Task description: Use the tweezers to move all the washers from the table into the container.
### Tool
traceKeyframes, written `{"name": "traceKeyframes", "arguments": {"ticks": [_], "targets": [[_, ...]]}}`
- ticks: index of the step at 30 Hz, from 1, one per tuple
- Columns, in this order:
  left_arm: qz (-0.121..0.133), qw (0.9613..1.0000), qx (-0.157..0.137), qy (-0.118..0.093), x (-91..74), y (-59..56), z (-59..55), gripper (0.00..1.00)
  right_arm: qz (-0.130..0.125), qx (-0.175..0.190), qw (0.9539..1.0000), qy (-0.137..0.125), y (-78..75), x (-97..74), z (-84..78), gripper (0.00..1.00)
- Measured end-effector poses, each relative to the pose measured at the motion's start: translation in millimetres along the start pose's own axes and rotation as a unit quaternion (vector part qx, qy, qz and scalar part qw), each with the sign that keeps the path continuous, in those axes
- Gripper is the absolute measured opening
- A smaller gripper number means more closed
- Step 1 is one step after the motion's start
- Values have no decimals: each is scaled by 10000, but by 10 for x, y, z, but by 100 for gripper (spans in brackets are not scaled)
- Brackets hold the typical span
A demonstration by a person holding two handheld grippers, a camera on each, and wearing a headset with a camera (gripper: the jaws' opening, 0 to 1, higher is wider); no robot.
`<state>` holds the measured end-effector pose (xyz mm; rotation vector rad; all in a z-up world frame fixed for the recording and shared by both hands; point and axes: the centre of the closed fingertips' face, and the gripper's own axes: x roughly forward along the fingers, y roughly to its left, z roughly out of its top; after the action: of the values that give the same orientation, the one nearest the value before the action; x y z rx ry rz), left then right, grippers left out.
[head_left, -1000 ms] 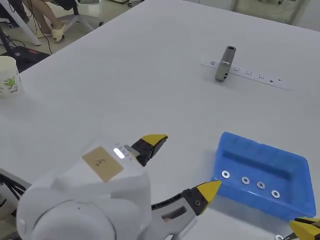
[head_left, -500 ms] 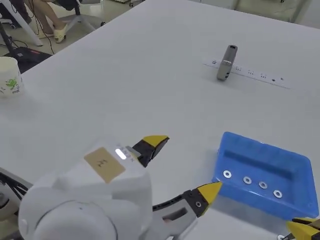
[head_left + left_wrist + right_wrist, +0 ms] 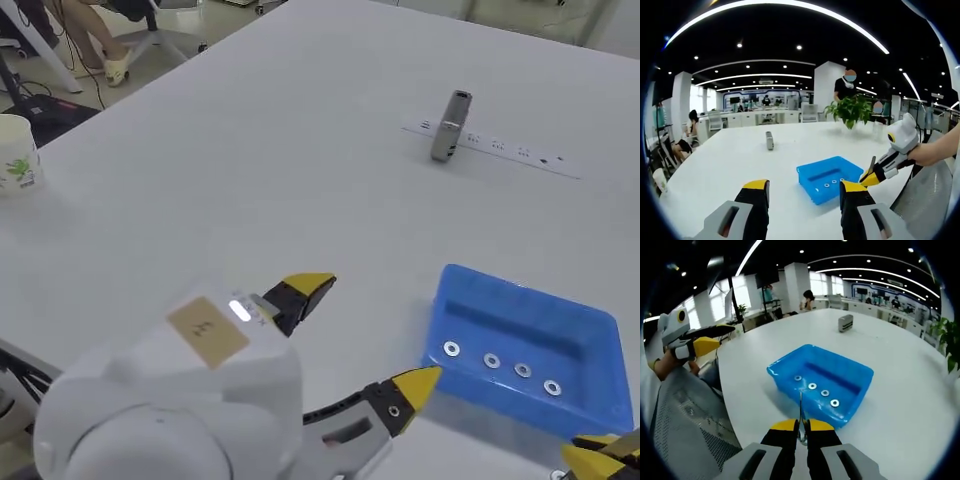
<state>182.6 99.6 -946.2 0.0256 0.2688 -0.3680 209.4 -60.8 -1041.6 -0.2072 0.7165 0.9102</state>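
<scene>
**By the container [image 3: 530, 292]: left gripper [image 3: 365, 335] gaping, right gripper [image 3: 801, 427] nipping the tweezers [image 3: 800, 407]**

The left gripper hovers low over the bench [image 3: 250, 150], jaws spread wide, just left of the blue container. The right gripper sits at the container's near side, jaws clamped on the tweezers. Their long axis runs fwd along the jaws, tips twd the container. Four washers [image 3: 491, 360] lie in a row inside. Vs 0.5 s ago: approx. no change, both grippers placed as before.

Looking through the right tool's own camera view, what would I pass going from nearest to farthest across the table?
The right tool gripping the tweezers → blue container holding four washers → small grey box → seated person beyond the table.
</scene>
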Motion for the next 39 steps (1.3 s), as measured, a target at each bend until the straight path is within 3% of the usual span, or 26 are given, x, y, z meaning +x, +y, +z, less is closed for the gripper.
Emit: {"name": "traceKeyframes", "arguments": {"ticks": [6, 13, 27, 39], "targets": [[-5, 10000, -24, 0, -1, 1, -2, 56, 184, 379, 9989, -190, 48, -61, 56, 3], [-21, 10000, -15, 11, 0, -5, -5, 56, 336, 440, 9974, -452, 109, -109, 245, 3], [-38, 10000, -3, 46, 6, -7, -15, 55, 565, 187, 9954, -749, 238, -166, 625, 3], [-50, 10000, 25, 70, 10, -11, -23, 55, 651, 8, 9938, -900, 273, -96, 825, 3]]}}
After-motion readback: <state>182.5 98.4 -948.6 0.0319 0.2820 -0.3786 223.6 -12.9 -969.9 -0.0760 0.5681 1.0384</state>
